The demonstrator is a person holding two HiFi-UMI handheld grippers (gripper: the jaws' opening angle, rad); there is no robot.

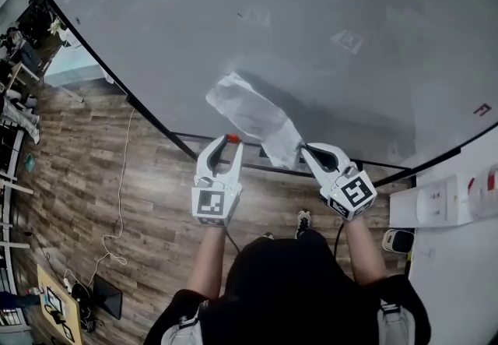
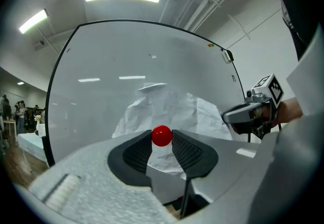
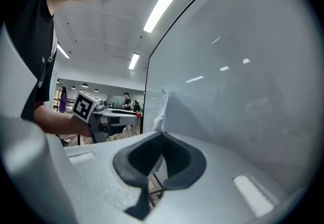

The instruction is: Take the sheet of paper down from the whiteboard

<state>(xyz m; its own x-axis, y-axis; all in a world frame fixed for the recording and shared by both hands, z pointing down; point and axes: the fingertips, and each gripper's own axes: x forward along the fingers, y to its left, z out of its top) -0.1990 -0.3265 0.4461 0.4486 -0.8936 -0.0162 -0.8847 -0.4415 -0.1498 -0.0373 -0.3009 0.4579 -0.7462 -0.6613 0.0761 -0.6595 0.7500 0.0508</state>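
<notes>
A crumpled white sheet of paper (image 1: 253, 114) hangs in front of the lower part of the large whiteboard (image 1: 311, 24). My right gripper (image 1: 305, 150) is shut on the sheet's lower right corner; in the right gripper view the paper's edge (image 3: 163, 112) runs up from between the closed jaws (image 3: 162, 137). My left gripper (image 1: 231, 139) is just left of it, below the sheet, shut on a small red ball magnet (image 1: 232, 138). In the left gripper view the magnet (image 2: 161, 136) sits pinched between the pads, with the paper (image 2: 167, 109) behind it and the right gripper (image 2: 248, 114) at the right.
The whiteboard's black frame (image 1: 148, 114) runs along the bottom over a wooden floor (image 1: 93, 172) with a loose cable (image 1: 118, 203). Desks and clutter (image 1: 15, 102) stand at far left. A white wall with sockets (image 1: 443, 203) is at right.
</notes>
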